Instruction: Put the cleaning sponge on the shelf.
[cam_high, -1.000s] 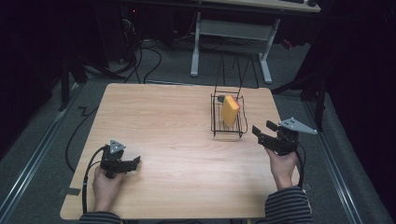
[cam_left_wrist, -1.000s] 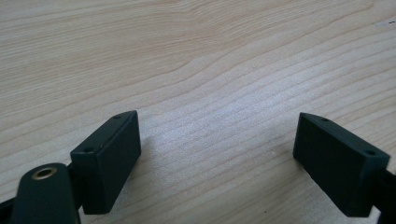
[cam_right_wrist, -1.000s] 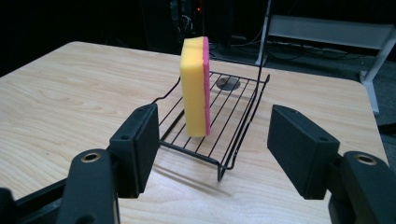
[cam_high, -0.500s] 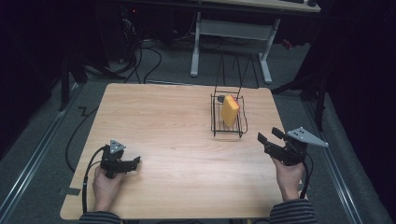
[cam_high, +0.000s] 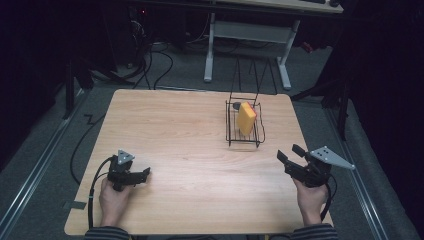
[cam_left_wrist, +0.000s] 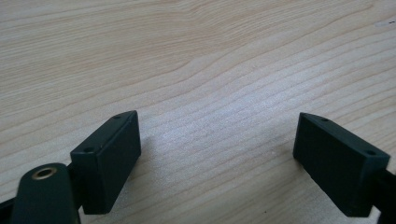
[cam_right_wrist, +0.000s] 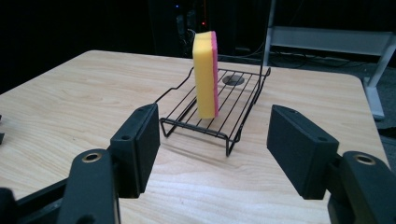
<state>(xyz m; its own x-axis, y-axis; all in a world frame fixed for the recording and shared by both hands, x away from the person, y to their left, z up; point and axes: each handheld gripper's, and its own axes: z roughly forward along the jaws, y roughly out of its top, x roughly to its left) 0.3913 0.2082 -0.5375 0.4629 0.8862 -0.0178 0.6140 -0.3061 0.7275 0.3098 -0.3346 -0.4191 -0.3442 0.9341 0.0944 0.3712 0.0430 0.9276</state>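
Note:
A yellow sponge (cam_high: 246, 118) with a pink back (cam_right_wrist: 205, 74) stands upright on edge in a black wire rack (cam_high: 243, 134) at the table's right middle. My right gripper (cam_high: 289, 155) is open and held above the table's right front corner, well short of the rack (cam_right_wrist: 219, 109), jaws pointing toward it with nothing between them. Low over the wood at the front left, my left gripper (cam_high: 146, 173) is open and its jaws are wide apart over bare tabletop (cam_left_wrist: 210, 93).
The wooden table (cam_high: 180, 135) has its right edge close beside my right hand. The rack has a tall wire handle (cam_high: 252, 80) rising behind it. Beyond the table stand a white desk frame (cam_high: 247, 35) and cables on a dark floor.
My right gripper has drawn back from beside the rack toward the table's front right corner. The left gripper, the sponge and the rack have stayed put.

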